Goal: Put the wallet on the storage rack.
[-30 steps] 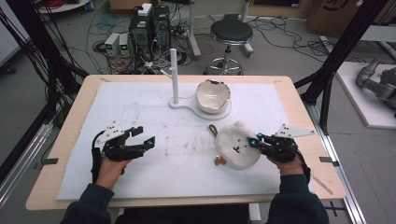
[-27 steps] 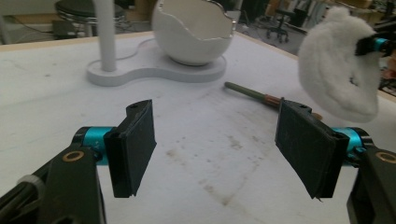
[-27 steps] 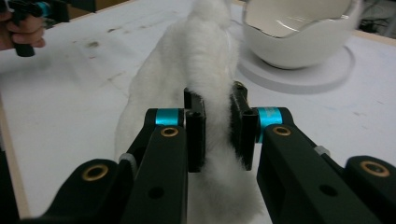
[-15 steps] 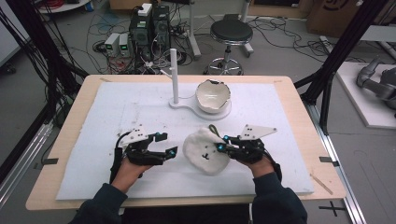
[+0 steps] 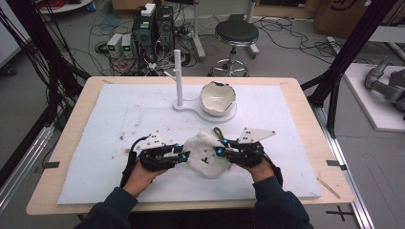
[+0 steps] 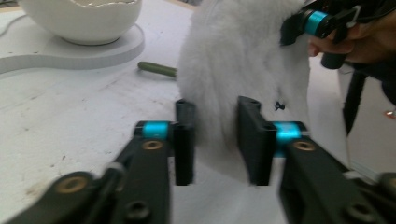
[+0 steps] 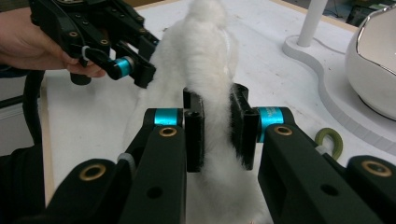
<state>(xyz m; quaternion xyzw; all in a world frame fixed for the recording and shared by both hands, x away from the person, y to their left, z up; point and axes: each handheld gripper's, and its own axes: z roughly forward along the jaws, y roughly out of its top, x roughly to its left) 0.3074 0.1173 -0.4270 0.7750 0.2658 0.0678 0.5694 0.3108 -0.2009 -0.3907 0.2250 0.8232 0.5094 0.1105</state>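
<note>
- the step in hand looks like a two-handed grasp of the white fluffy plush toy [image 5: 206, 160]: the right gripper [image 5: 223, 151] has its fingers clamped on the fur, while the left gripper [image 5: 181, 156] has its fingers apart, one on each side of the toy's opposite edge, not yet pinching.
- the next move probably calls for the left fingers to close on the fur, so both hands can stretch, turn or lift the toy together; soft pile may slip, so a deep bite seems wise.
- the toy lies on the white foam mat [image 5: 119, 119] over the wooden bench [image 5: 305, 95], in front of the white cracked-egg-shaped bowl [image 5: 218, 98] on its white stand with a post [image 5: 178, 71].
- it is a rounded, shaggy white lump with a small dark mark and an olive green loop [image 5: 219, 134] on its bowl side.
</note>
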